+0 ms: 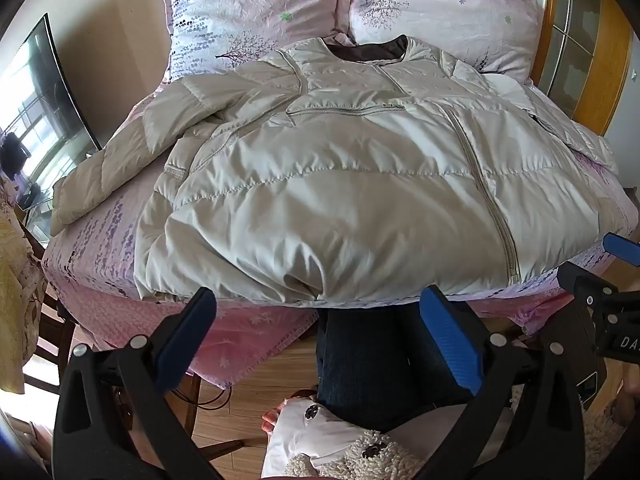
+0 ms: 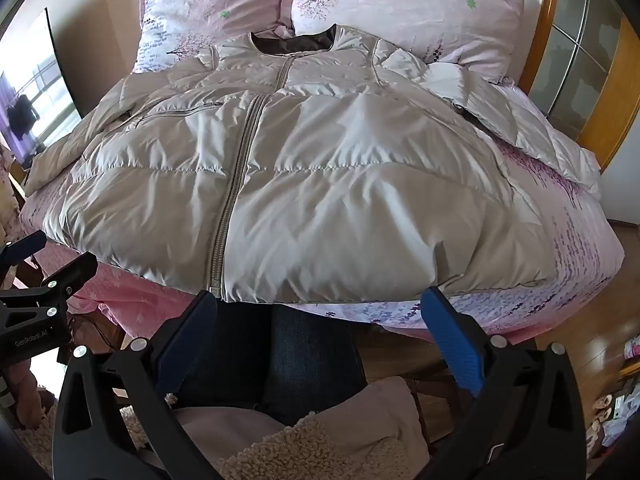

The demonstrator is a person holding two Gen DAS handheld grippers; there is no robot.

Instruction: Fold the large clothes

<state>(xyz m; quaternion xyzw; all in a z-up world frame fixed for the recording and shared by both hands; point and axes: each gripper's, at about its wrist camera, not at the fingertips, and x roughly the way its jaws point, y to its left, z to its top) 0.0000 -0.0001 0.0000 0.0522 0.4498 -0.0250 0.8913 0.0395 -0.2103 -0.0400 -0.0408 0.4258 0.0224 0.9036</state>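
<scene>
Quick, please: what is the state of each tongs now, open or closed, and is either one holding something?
Left tongs: open, holding nothing, just short of the jacket hem.
Right tongs: open, holding nothing, also just short of the hem.

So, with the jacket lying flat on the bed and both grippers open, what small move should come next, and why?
Probably bring the left gripper to the left sleeve to fold it inward. The jacket lies flat, zipped, front up on the bed, both sleeves spread out. Both grippers hover open before the hem, holding nothing; the right gripper could likewise take the right sleeve.
</scene>
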